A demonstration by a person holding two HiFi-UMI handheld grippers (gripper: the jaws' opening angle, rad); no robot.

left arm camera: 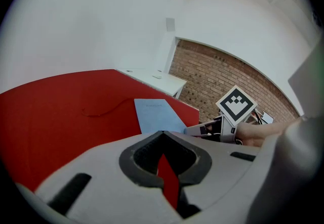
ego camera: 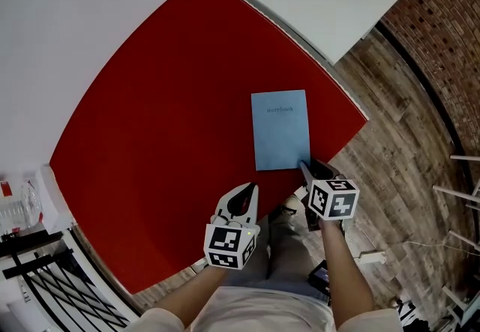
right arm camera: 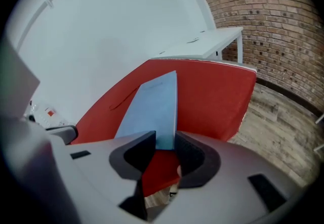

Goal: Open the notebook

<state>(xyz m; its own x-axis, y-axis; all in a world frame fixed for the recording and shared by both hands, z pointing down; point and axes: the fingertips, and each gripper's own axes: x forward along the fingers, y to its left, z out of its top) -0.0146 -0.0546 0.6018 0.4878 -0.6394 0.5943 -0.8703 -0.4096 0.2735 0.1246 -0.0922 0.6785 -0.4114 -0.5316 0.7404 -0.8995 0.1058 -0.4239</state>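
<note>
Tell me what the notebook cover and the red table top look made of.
Notebook: likely paper or thin card, matte pale blue, lying flat with no glare.
Table top: possibly felt or matte laminate, even red without reflections; can't tell which.

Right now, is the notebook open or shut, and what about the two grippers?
notebook: closed, lying flat on the red table.
left gripper: shut, nothing in it.
right gripper: open, jaws apart at the notebook's near corner, not squeezing it.
</note>
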